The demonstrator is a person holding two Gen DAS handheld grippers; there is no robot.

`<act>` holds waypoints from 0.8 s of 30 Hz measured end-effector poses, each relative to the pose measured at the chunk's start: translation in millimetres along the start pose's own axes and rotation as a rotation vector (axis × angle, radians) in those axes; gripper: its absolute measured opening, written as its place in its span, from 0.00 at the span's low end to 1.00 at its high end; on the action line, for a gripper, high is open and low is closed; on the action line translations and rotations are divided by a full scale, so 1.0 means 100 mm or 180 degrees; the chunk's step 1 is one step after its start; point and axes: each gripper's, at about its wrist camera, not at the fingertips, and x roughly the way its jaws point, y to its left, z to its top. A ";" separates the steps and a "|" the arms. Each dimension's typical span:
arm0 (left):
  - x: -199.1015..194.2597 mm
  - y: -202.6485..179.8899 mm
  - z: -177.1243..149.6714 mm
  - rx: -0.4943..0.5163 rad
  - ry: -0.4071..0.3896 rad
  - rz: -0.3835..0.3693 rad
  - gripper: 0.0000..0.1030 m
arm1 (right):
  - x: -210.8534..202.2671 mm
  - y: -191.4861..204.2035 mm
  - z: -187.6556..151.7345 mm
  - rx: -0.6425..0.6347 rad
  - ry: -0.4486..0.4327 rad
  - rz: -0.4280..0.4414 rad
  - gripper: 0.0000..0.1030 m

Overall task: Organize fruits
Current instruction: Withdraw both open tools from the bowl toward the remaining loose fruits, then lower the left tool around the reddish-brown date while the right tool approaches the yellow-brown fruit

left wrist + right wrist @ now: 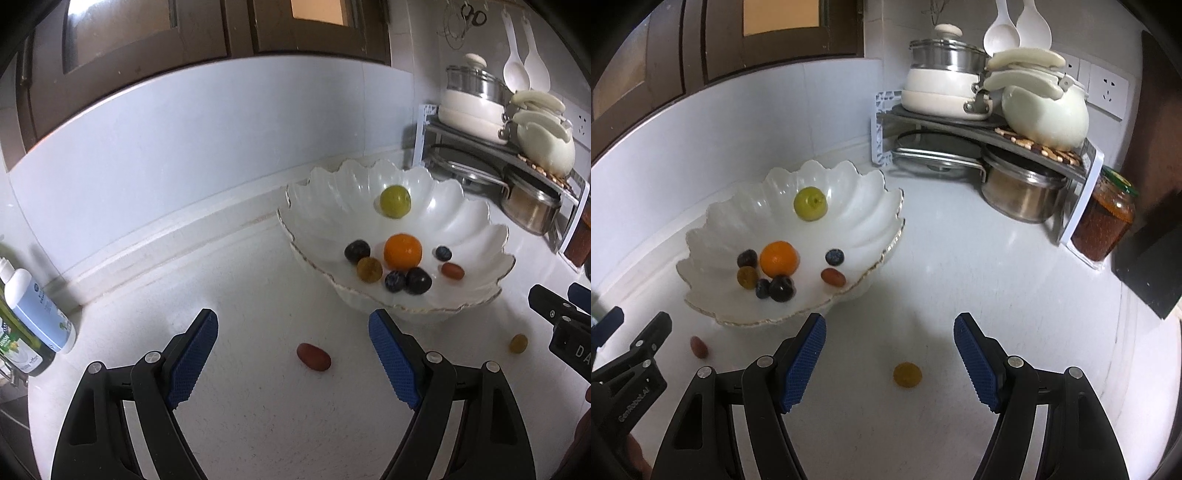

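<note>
A white scalloped bowl (476, 236) (713, 229) stands on the white counter. It holds a green fruit (395, 201) (810, 203), an orange (402, 251) (779, 258) and several small dark, yellow and red fruits. A red oval fruit (313, 356) (699, 347) lies on the counter between the open fingers of my left gripper (293, 325). A small yellow fruit (907, 375) (518, 343) lies between the open fingers of my right gripper (890, 326). Both grippers are empty, above the counter.
A corner rack (1008, 134) at the back right holds white pots, a steel pot (1021, 194) and lids. A jar (1102, 221) stands beside it. Bottles (33, 306) stand at the left. The wall runs behind the bowl.
</note>
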 end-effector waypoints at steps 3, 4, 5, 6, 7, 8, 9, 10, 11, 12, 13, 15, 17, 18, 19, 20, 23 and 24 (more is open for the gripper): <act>0.07 -0.02 -0.05 0.0070 0.0037 -0.0036 0.81 | 0.06 -0.02 -0.05 0.0033 0.0056 -0.0026 0.71; 0.09 -0.02 -0.06 0.0084 0.0050 -0.0050 0.81 | 0.08 -0.03 -0.07 0.0043 0.0071 -0.0038 0.71; 0.11 -0.03 -0.07 0.0094 0.0063 -0.0058 0.81 | 0.09 -0.03 -0.09 0.0051 0.0089 -0.0049 0.71; 0.13 -0.03 -0.08 0.0102 0.0073 -0.0062 0.81 | 0.11 -0.04 -0.10 0.0058 0.0103 -0.0059 0.71; 0.15 -0.03 -0.09 0.0112 0.0091 -0.0079 0.81 | 0.13 -0.04 -0.12 0.0061 0.0117 -0.0068 0.71; 0.18 -0.04 -0.09 0.0124 0.0106 -0.0091 0.80 | 0.15 -0.04 -0.13 0.0068 0.0134 -0.0075 0.71; 0.20 -0.05 -0.10 0.0139 0.0118 -0.0100 0.78 | 0.17 -0.04 -0.14 0.0075 0.0151 -0.0079 0.71; 0.23 -0.05 -0.11 0.0158 0.0139 -0.0108 0.77 | 0.18 -0.04 -0.16 0.0080 0.0165 -0.0084 0.71; 0.27 -0.05 -0.12 0.0170 0.0163 -0.0118 0.77 | 0.21 -0.03 -0.18 0.0086 0.0187 -0.0101 0.71; 0.29 -0.05 -0.13 0.0177 0.0180 -0.0127 0.76 | 0.22 -0.03 -0.19 0.0087 0.0201 -0.0112 0.71; 0.32 -0.05 -0.14 0.0189 0.0205 -0.0146 0.76 | 0.24 -0.03 -0.21 0.0091 0.0218 -0.0122 0.71; 0.36 -0.06 -0.15 0.0211 0.0226 -0.0157 0.76 | 0.27 -0.02 -0.25 0.0101 0.0246 -0.0146 0.71; 0.41 -0.07 -0.18 0.0240 0.0257 -0.0175 0.76 | 0.30 -0.01 -0.28 0.0110 0.0277 -0.0169 0.71; 0.43 -0.07 -0.19 0.0253 0.0272 -0.0189 0.76 | 0.31 -0.01 -0.29 0.0119 0.0292 -0.0180 0.71; 0.45 -0.07 -0.21 0.0266 0.0292 -0.0212 0.76 | 0.33 -0.02 -0.31 0.0128 0.0304 -0.0195 0.71; 0.47 -0.07 -0.22 0.0278 0.0312 -0.0230 0.76 | 0.34 -0.02 -0.32 0.0141 0.0314 -0.0210 0.71; 0.53 -0.07 -0.24 0.0285 0.0365 -0.0253 0.76 | 0.40 -0.03 -0.36 0.0175 0.0357 -0.0247 0.70; 0.54 -0.06 -0.24 0.0273 0.0377 -0.0249 0.76 | 0.41 -0.03 -0.36 0.0189 0.0370 -0.0257 0.70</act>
